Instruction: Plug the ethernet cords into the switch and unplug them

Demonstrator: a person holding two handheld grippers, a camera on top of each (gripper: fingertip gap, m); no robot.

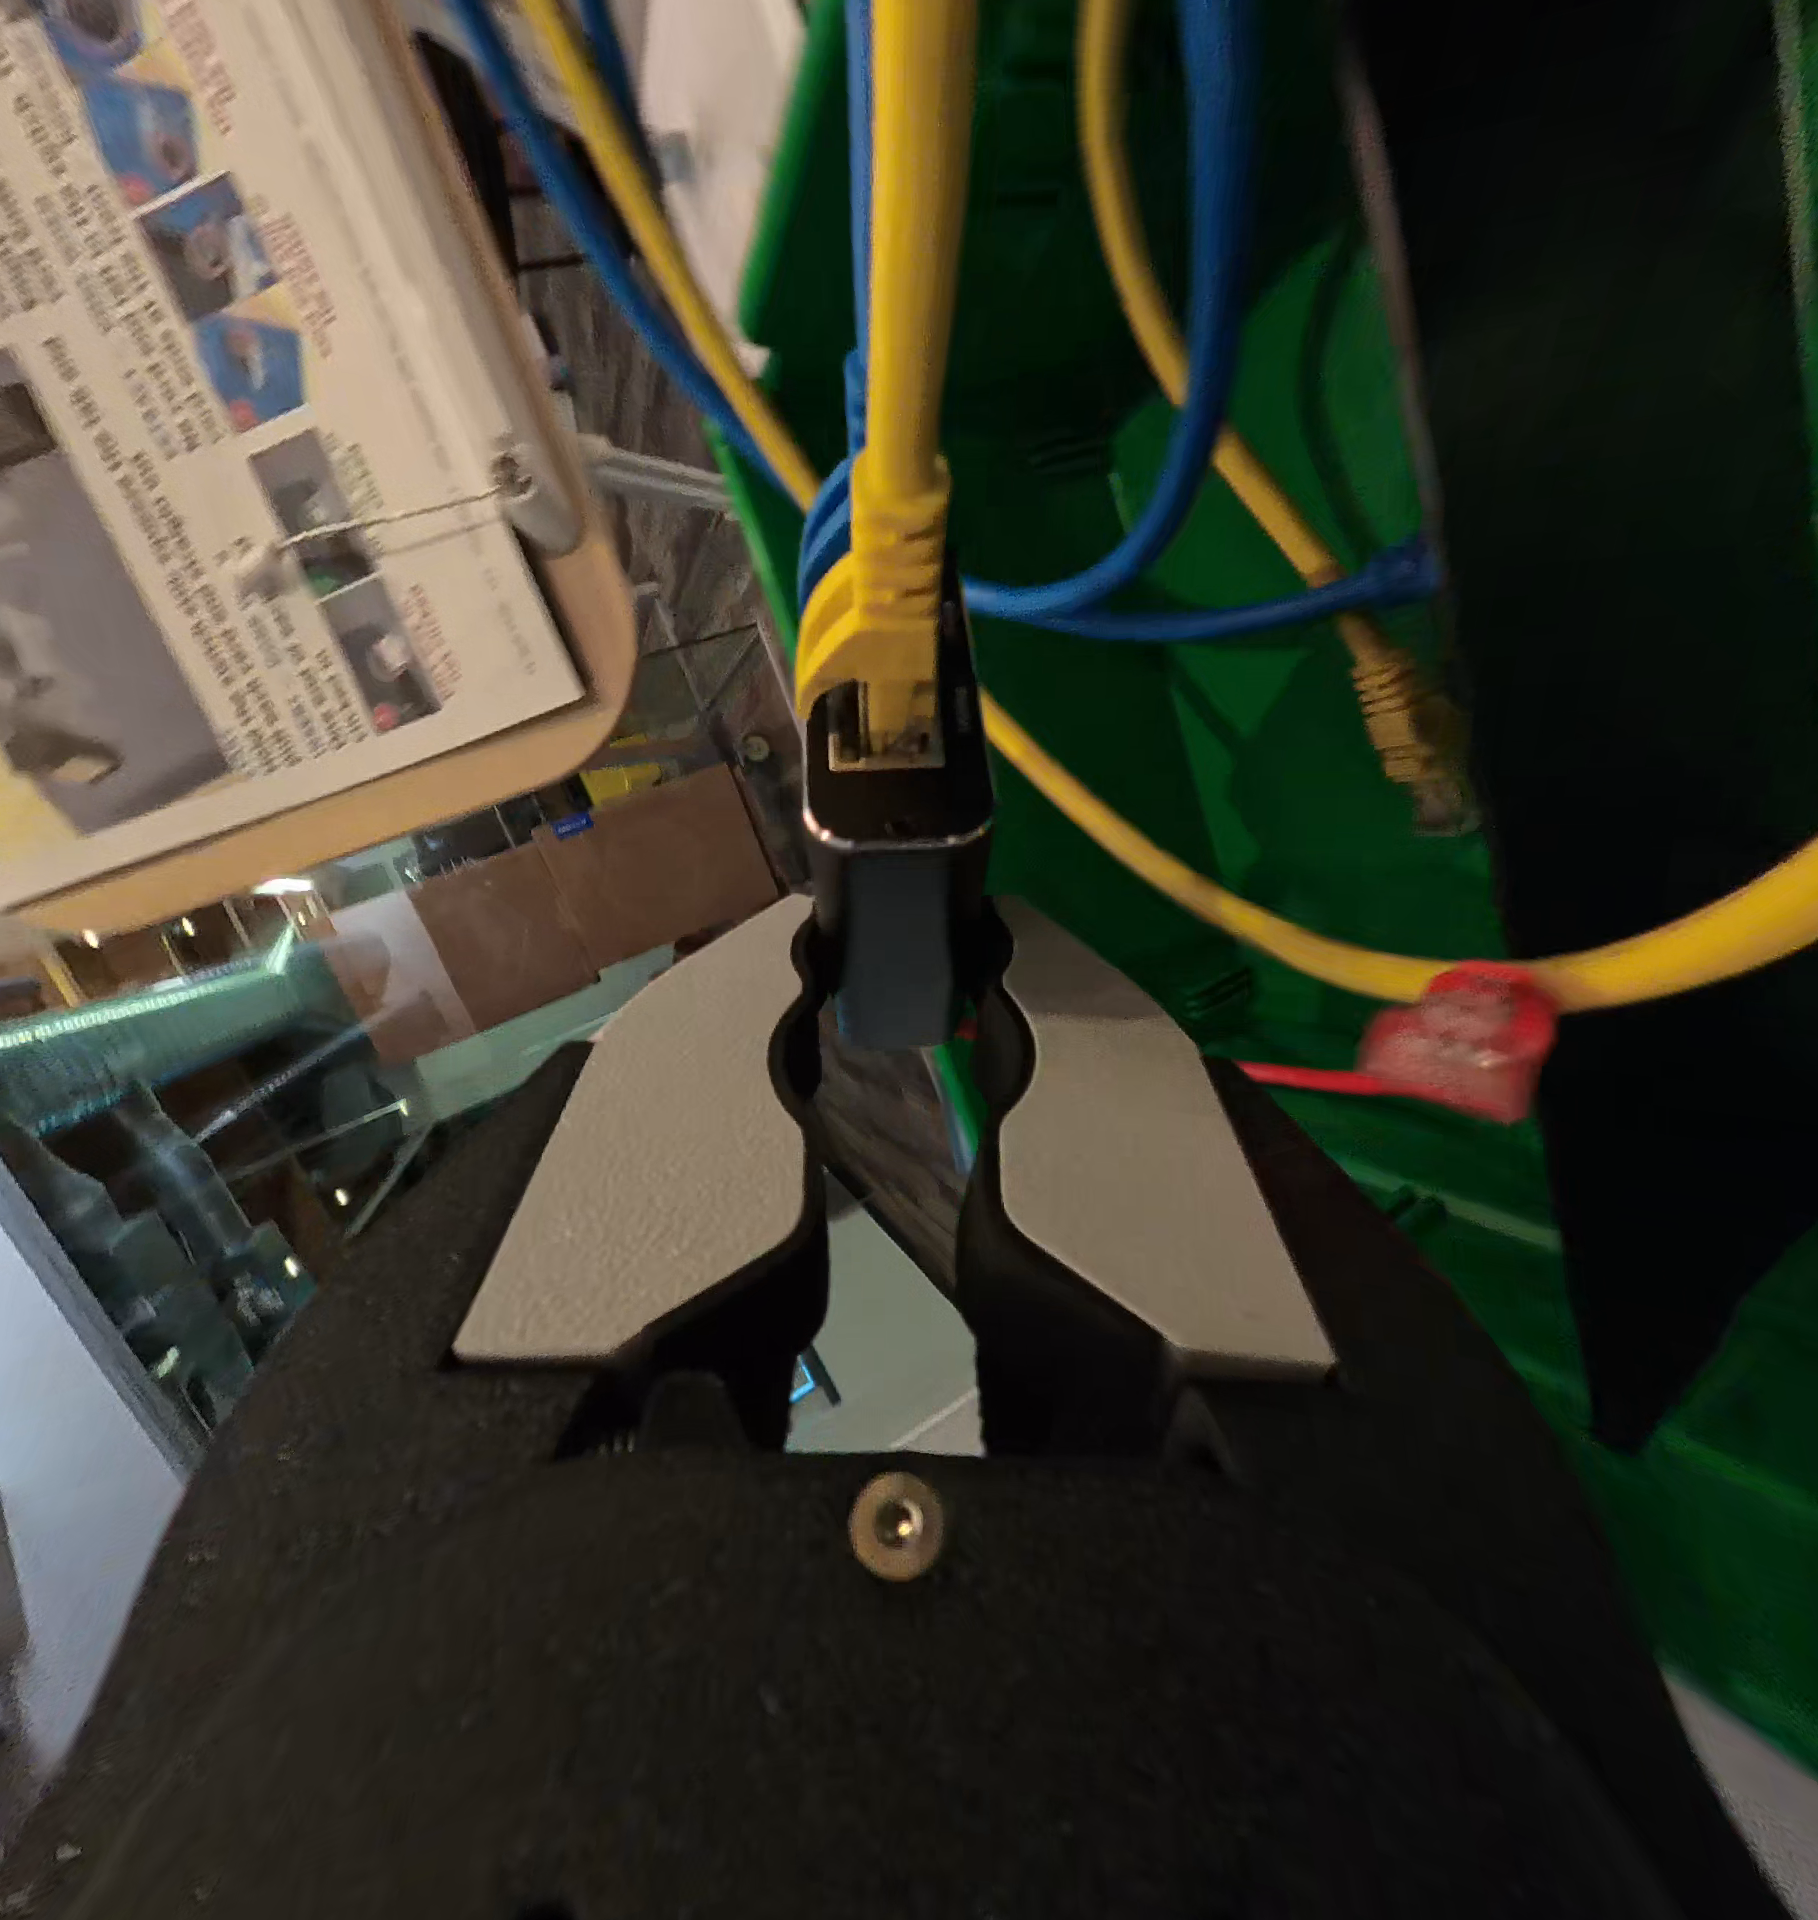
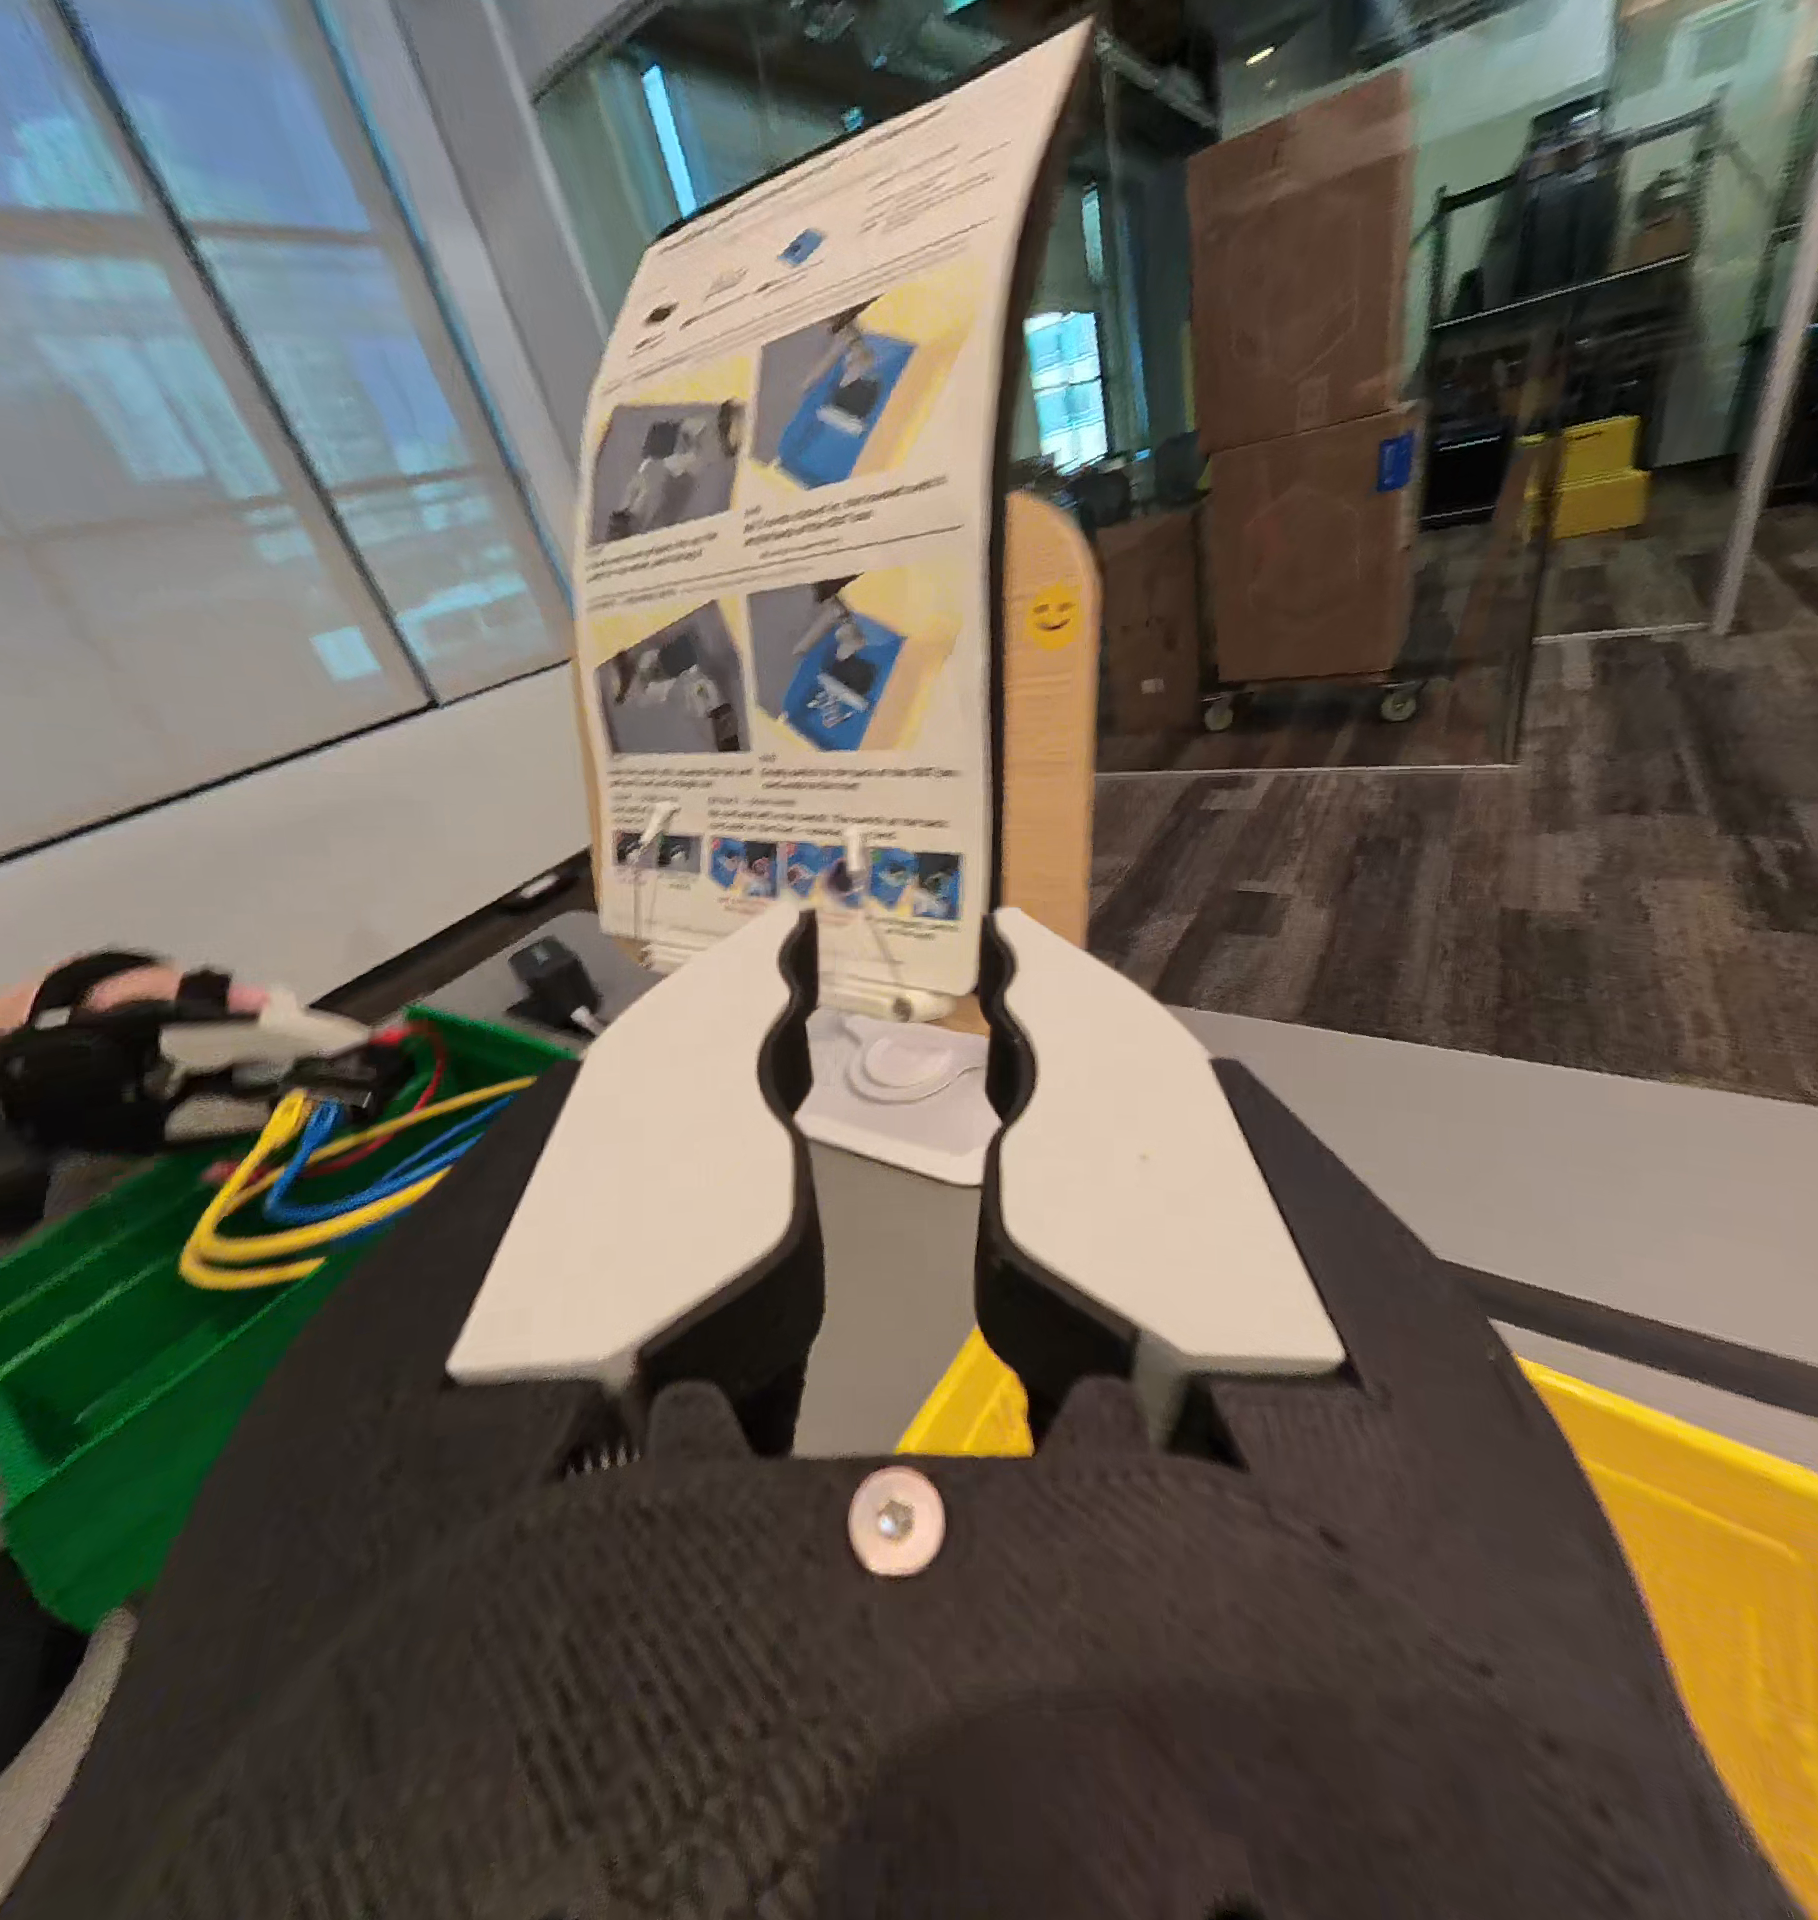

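The left claw (image 1: 900,977) is clamped on the end of the small dark switch (image 1: 897,831), both pads pressing its sides. The switch is lifted above the green bin (image 1: 1248,436). A yellow cord (image 1: 910,312) is plugged into the switch, with blue cords (image 1: 1211,312) beside it, all trailing into the bin. A red tag (image 1: 1456,1049) hangs on another yellow cord over the bin. The right claw (image 2: 897,997) stands apart with nothing between its pads, raised over the grey tabletop (image 2: 1507,1164) to the right of the bin, facing an instruction board (image 2: 791,582). A yellow bin (image 2: 1736,1621) lies further right of the green one.
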